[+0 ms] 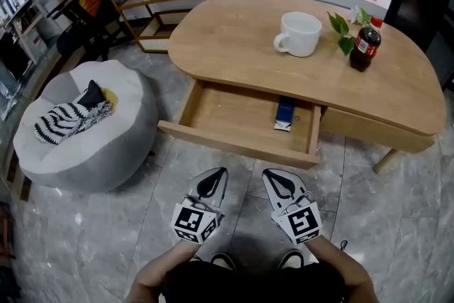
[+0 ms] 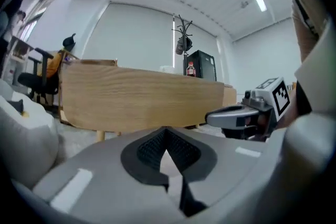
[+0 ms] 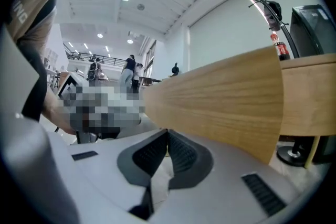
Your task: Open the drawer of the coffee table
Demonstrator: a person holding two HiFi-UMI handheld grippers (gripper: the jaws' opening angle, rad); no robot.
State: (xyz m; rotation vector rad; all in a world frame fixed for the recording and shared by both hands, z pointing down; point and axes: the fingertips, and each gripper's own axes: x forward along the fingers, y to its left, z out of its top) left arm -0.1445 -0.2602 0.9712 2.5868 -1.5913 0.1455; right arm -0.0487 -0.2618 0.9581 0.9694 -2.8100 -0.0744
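Presently: drawer (image 1: 245,120), standing well out from under the tabletop (image 1: 234,39) toward the person. Front faces the person; long axis runs left to right. Left tongs (image 1: 216,175) and right tongs (image 1: 275,177): both shut, empty, clear of the front. Risk: further pulling may drop it off its runners.

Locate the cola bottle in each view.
Head view: cola bottle at upper right, on the table beside the leaves.
Left gripper view: bottle small, near centre, above the drawer front.
Right gripper view: bottle at upper right, above that drawer front.
Shared landmark: the pulled-out drawer front.
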